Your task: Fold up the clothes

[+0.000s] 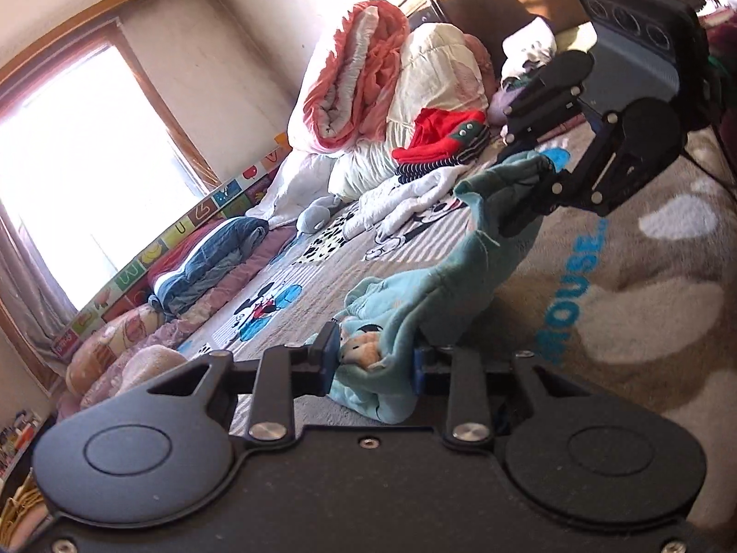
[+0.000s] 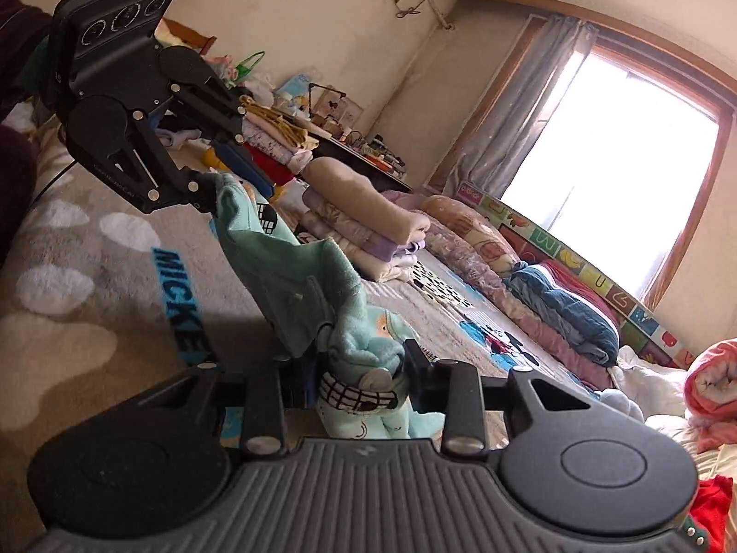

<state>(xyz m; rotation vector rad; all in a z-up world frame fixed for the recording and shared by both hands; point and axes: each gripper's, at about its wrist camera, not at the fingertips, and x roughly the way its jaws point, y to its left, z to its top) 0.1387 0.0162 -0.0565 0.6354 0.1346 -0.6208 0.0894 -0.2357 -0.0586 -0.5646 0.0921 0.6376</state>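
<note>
A teal fleece child's garment with a cartoon print hangs stretched between both grippers above the grey Mickey Mouse blanket on the bed. In the left wrist view my left gripper is shut on one bunched end, and the right gripper grips the other end higher up at the right. From the right wrist view, my right gripper is shut on a bunched part of the teal garment. The left gripper pinches the far end at upper left.
Rolled quilts are heaped at the bed's head, with a red garment and a white Mickey garment beside them. A stack of folded blankets and a blue blanket lie by the window side. A cluttered table stands behind.
</note>
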